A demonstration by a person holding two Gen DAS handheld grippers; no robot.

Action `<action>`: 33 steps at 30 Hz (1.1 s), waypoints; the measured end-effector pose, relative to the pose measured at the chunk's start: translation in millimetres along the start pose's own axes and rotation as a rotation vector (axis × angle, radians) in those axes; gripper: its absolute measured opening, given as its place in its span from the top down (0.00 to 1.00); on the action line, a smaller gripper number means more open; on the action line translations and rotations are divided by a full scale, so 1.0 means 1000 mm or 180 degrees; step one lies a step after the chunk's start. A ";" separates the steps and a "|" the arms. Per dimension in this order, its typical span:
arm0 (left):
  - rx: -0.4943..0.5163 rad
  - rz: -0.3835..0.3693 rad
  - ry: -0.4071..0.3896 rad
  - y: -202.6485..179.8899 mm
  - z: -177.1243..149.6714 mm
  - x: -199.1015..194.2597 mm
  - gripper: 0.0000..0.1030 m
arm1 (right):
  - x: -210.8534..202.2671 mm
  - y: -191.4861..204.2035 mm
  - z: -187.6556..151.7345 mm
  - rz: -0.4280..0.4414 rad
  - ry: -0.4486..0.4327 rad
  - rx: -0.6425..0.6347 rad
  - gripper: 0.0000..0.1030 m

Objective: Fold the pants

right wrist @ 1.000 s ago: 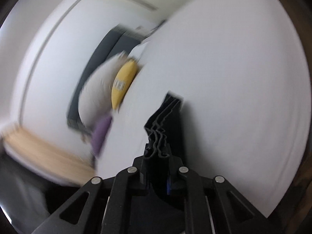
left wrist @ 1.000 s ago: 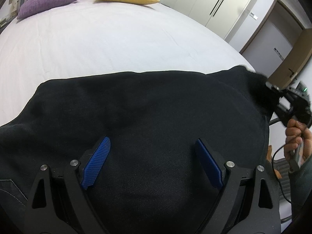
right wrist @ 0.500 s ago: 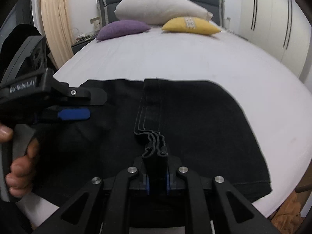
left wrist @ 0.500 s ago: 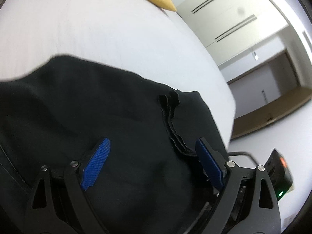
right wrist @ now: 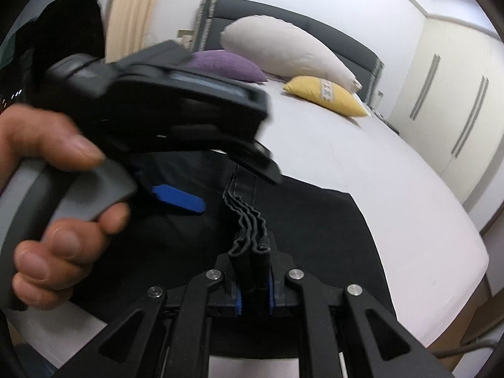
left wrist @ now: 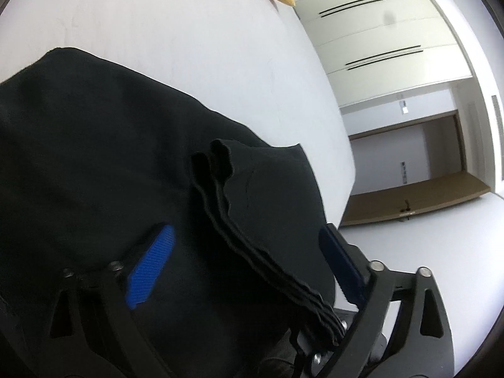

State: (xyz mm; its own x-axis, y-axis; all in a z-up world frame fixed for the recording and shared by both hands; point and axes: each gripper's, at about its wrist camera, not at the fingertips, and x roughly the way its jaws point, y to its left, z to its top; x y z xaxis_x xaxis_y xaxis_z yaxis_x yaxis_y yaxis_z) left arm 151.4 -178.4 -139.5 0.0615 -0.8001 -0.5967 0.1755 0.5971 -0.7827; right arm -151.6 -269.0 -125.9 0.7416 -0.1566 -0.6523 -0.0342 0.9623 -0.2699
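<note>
— Pants [right wrist: 315,220], dark ones: where are they lying, and how far is the folding looking?

— They are lying spread on the white bed [right wrist: 362,163], near its foot edge. I am judging the fold as under way, not finished: the cloth is looking doubled, since the bunched edge is showing several stacked layers, but a broad dark panel is still lying open across the sheet.

— What is each tool doing?

— The right gripper [right wrist: 253,296] is pinching that layered edge [right wrist: 249,220], its blue pads pressed tight on the wavy bundle. The left gripper [left wrist: 245,264] is hanging spread wide above the fabric, its blue pads [left wrist: 151,264] gripping nothing; the same ridge of layers [left wrist: 220,195] is running between its fingers.

— And the material?

— Heavy, matte, near-black cloth, probably denim: a pale stitched seam is running away from the pinch. The edge is standing up in stiff ripples rather than draping, so I am expecting it to hold a crease. The sheet beneath is looking smooth. Behind, a purple cushion [right wrist: 226,66], a long white pillow [right wrist: 283,50] and a yellow cushion [right wrist: 324,94] are resting by the dark headboard [right wrist: 283,15].
</note>
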 end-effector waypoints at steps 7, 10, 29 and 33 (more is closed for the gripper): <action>0.0211 0.0160 0.0121 0.014 0.011 -0.028 0.85 | -0.005 0.034 0.015 0.0146 -0.0075 -0.0294 0.88; 0.0339 0.0242 0.0093 0.014 0.015 -0.048 0.89 | -0.007 0.051 0.019 0.0233 -0.0086 -0.0387 0.88; 0.0521 0.0808 0.0013 0.077 0.002 -0.112 0.89 | 0.008 0.131 0.026 0.0727 0.0205 -0.0881 0.87; 0.0681 0.0983 -0.0010 0.078 -0.006 -0.112 0.88 | 0.014 0.132 0.026 0.0783 0.0294 -0.0912 0.85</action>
State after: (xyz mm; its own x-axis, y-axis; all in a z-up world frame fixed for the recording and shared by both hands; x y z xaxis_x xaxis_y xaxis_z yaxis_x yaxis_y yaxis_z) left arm 152.7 -42.0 -134.6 0.1465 -0.5844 -0.7981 0.3496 0.7853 -0.5109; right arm -128.0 -138.1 -152.5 0.6250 0.0392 -0.7796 -0.3989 0.8745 -0.2759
